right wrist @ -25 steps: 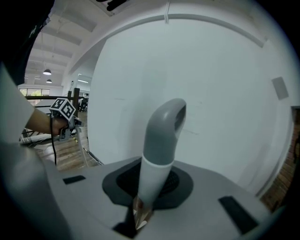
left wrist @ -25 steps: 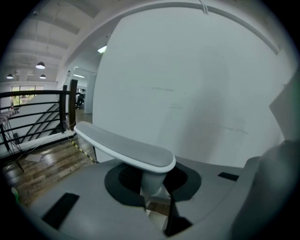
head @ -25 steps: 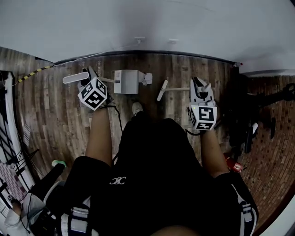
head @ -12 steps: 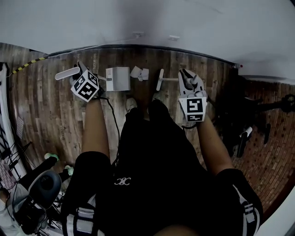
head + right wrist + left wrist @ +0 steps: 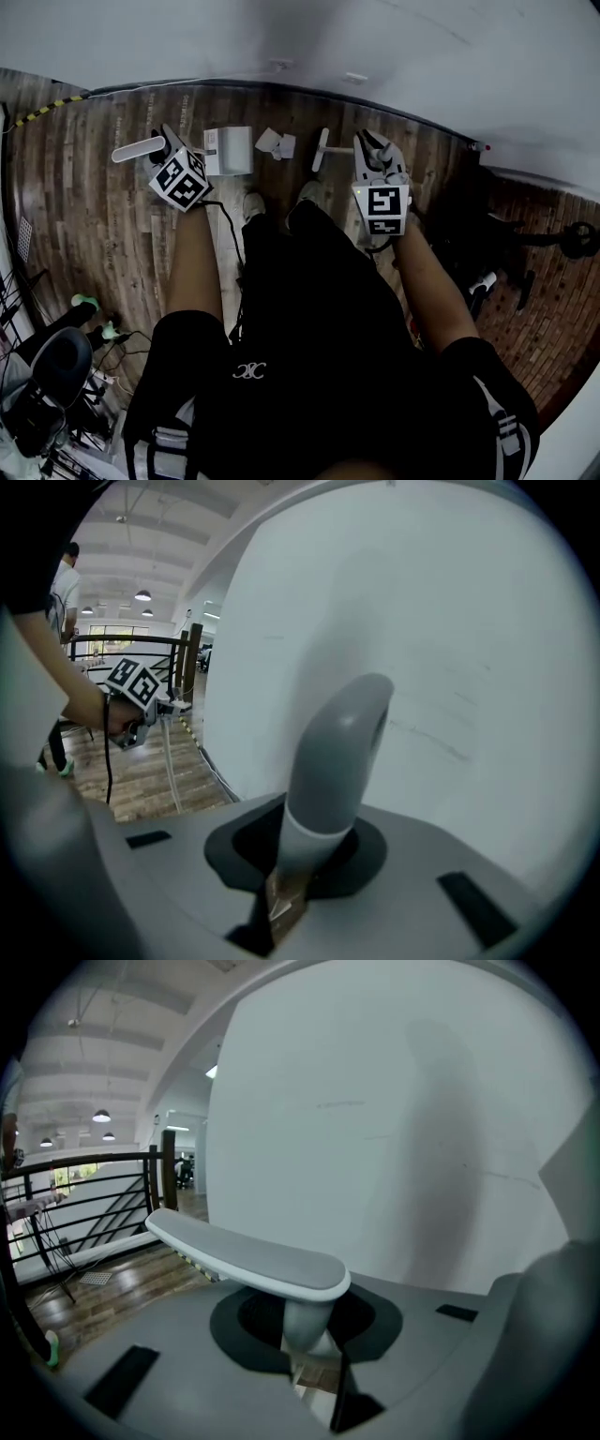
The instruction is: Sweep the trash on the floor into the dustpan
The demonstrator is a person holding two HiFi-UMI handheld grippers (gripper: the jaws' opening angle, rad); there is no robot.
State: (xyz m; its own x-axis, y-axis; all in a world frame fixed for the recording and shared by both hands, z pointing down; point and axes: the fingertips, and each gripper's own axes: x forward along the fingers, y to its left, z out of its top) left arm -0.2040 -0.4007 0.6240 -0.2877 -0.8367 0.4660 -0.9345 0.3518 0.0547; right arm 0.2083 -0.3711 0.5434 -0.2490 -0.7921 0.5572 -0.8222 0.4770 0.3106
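Note:
In the head view a white dustpan (image 5: 230, 150) stands on the wood floor near the wall. Its long handle ends in a flat white grip (image 5: 139, 149), and my left gripper (image 5: 167, 145) is shut on the shaft just below that grip (image 5: 248, 1258). Crumpled white paper trash (image 5: 275, 142) lies just right of the pan. Right of the paper is the white broom head (image 5: 321, 150). My right gripper (image 5: 375, 152) is shut on the broom's grey curved handle (image 5: 337, 752). Both grippers are at about waist height, well above the floor.
The white wall and dark baseboard (image 5: 281, 89) run just behind the pan. The person's shoes (image 5: 253, 202) stand close behind the trash. Black stands and cables (image 5: 511, 258) are at the right, more gear (image 5: 56, 366) at the lower left. A railing (image 5: 84, 1194) is far left.
The pan, paper and broom head now sit higher in the head view, nearer the wall. Both grippers have shifted that way too and keep their hold; the paper now lies slightly apart from the pan.

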